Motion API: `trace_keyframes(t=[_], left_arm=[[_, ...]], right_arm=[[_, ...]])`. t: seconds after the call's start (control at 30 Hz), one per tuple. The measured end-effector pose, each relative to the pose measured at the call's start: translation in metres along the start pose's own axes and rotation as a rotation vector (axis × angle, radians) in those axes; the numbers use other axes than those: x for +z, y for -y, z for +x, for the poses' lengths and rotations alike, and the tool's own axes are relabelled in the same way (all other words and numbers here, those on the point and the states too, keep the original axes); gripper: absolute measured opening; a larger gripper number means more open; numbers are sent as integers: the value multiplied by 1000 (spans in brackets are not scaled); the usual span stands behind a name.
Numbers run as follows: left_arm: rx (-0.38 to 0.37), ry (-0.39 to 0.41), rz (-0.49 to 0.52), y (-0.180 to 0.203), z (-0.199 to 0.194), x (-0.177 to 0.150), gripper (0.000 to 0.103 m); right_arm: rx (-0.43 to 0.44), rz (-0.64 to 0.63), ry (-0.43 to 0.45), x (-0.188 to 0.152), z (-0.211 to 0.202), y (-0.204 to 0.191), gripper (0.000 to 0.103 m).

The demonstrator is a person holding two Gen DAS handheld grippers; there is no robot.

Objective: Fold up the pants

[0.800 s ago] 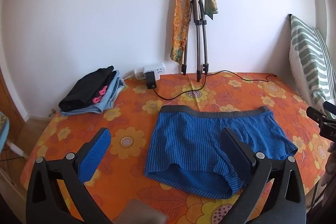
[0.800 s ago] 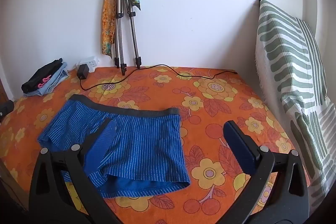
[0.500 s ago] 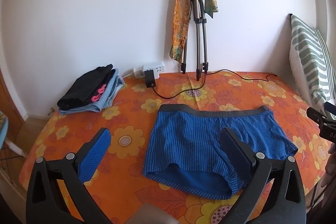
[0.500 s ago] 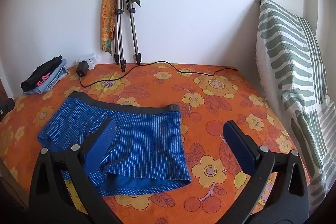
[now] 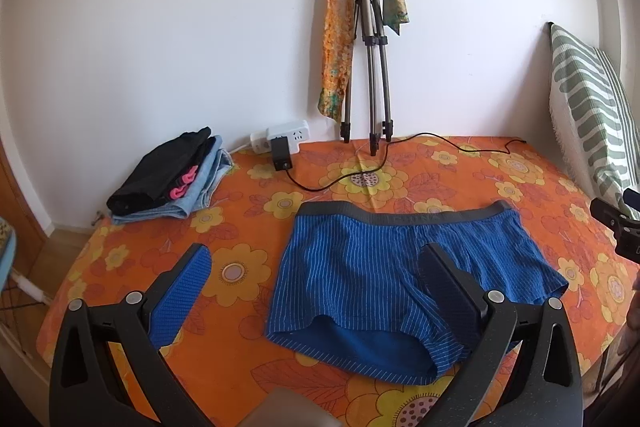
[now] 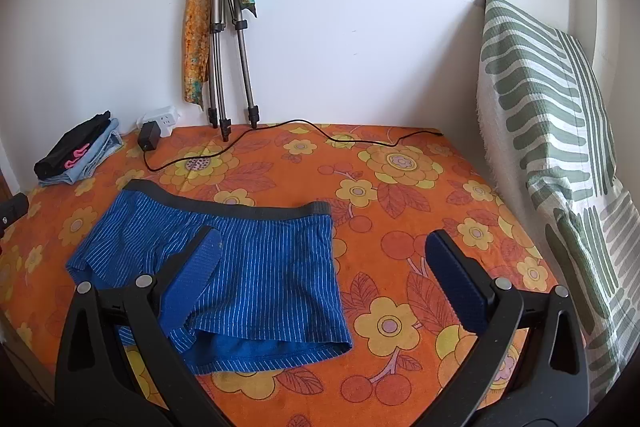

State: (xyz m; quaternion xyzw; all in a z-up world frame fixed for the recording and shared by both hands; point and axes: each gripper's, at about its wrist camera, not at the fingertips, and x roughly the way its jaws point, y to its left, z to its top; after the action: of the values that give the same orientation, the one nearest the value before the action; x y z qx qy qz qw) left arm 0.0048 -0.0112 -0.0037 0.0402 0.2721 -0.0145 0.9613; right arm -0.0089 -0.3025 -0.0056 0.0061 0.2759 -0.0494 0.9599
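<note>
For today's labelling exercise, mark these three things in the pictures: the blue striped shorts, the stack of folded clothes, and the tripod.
blue striped shorts (image 5: 360, 267), left wrist view, middle of the front panel.
stack of folded clothes (image 5: 160, 183), left wrist view, black garment on top.
tripod (image 6: 224, 39), right wrist view, upper legs.

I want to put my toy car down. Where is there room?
Bare cloth lies between the blue shorts and the striped pillow, and between the shorts and the folded clothes. It is crowded along the wall: tripod, power strip, cable.
</note>
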Motion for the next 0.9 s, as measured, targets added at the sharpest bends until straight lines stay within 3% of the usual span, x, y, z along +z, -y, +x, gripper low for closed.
trace_keyframes(t=[0.9], left_arm=[[4, 19, -9, -5, -4, 3, 103]], right_arm=[[-1, 15, 7, 0, -1, 1, 103]])
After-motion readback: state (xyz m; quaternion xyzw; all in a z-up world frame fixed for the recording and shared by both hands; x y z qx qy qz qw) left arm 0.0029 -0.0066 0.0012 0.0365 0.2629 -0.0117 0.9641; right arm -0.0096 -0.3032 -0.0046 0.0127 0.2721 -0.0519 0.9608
